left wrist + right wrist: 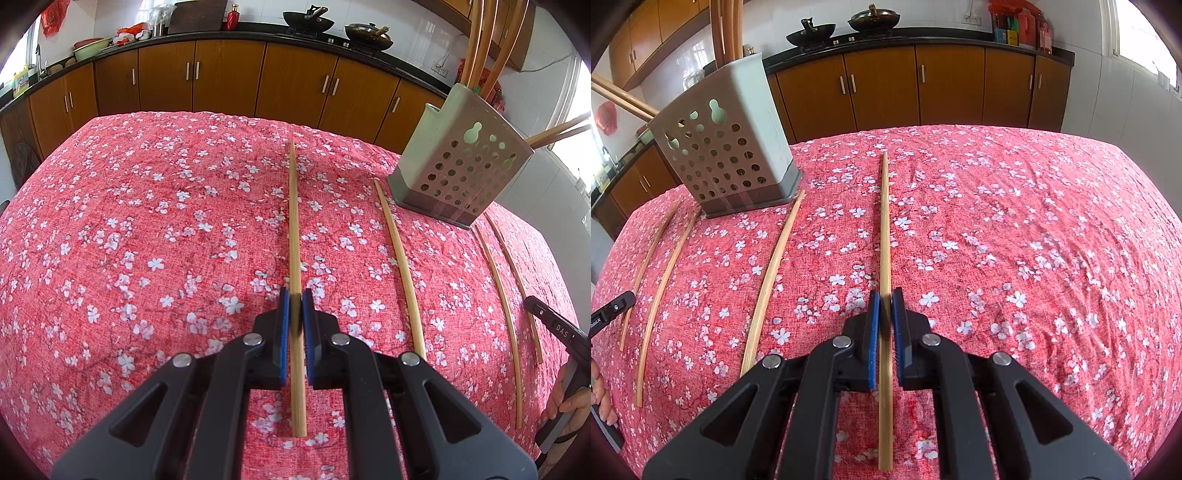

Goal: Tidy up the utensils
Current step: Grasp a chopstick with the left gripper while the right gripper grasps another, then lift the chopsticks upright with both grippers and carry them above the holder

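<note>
Left wrist, jaws pinching chopstick (294, 229); right alike.

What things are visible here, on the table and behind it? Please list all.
tablecloth: one, red with white flowers, under everything
holder: one, grey-green, perforated, on the tablecloth
lying chopsticks: four, pale bamboo, roughly parallel near the holder
standing chopsticks: several, brownish, inside the holder
woks: two, black, on the back counter
cabinets: a row, brown, below that counter
left gripper: one, black with blue pads, straddling one chopstick
right gripper: one, same colours, straddling another chopstick
</note>
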